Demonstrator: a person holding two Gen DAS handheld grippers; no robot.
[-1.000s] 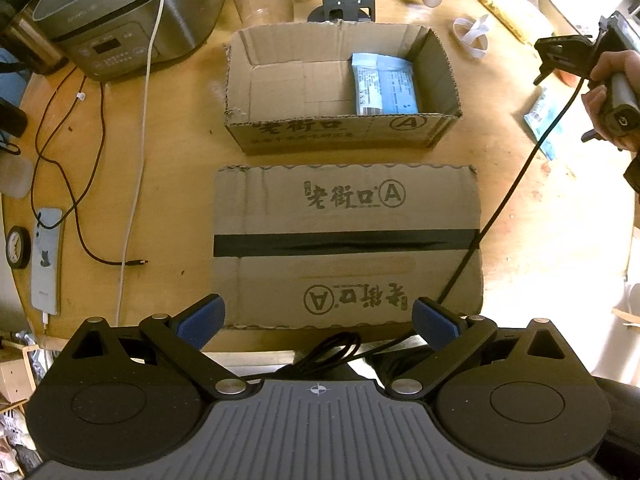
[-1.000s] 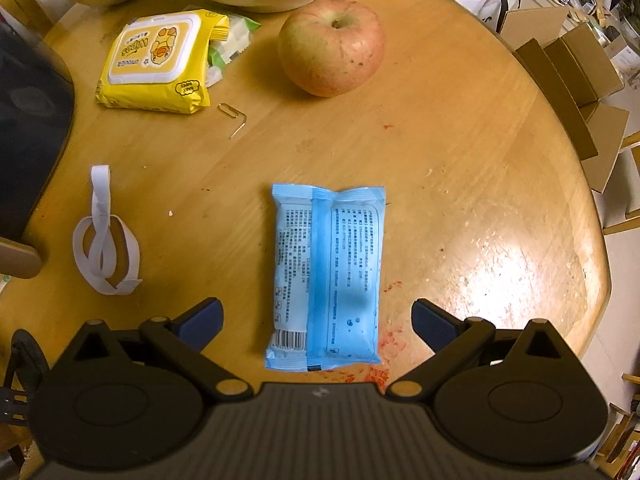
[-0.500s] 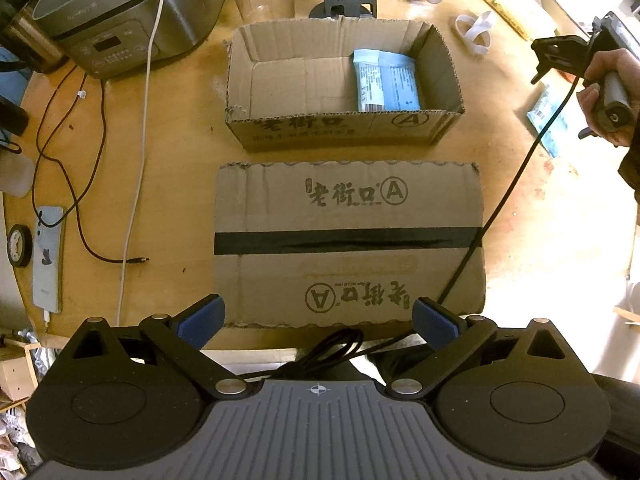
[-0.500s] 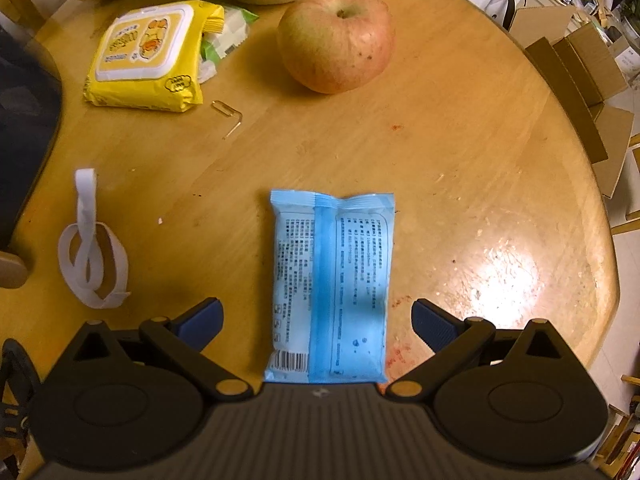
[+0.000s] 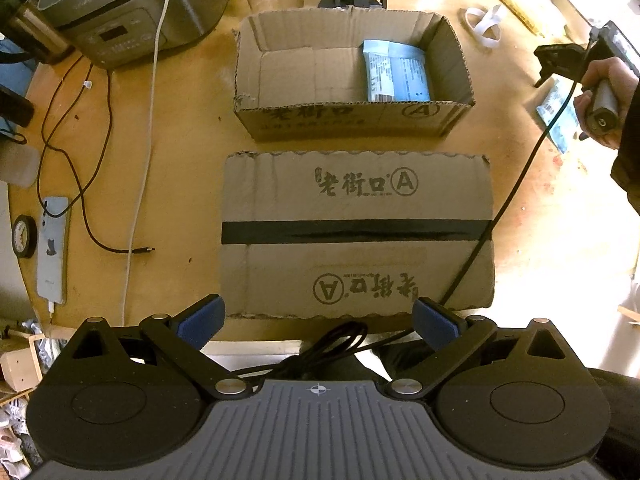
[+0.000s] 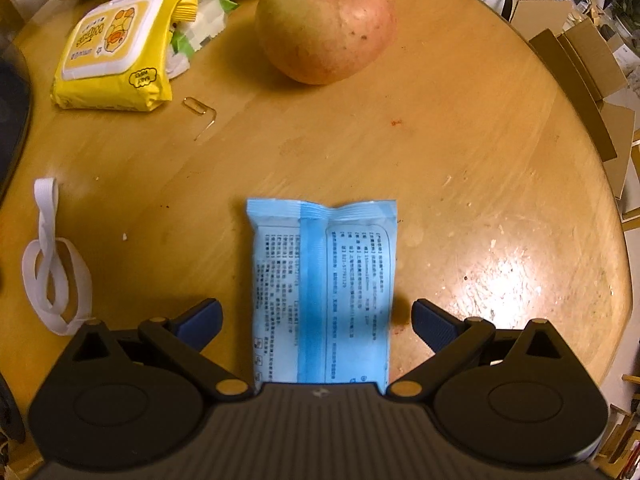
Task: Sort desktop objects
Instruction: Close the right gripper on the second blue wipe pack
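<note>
Two blue packets are in view: one (image 5: 396,76) lies inside the open cardboard box (image 5: 352,120) at 12 o'clock of the left gripper (image 5: 318,322), the other (image 6: 322,292) lies flat on the wooden table (image 6: 460,160) between the wide-spread fingers of the right gripper (image 6: 316,322), untouched. The left gripper is also spread and holds nothing. One apple (image 6: 326,22) sits at 12 o'clock and one yellow wipes pack (image 6: 116,54) at 10 o'clock. The second packet's near end is hidden under the gripper body.
</note>
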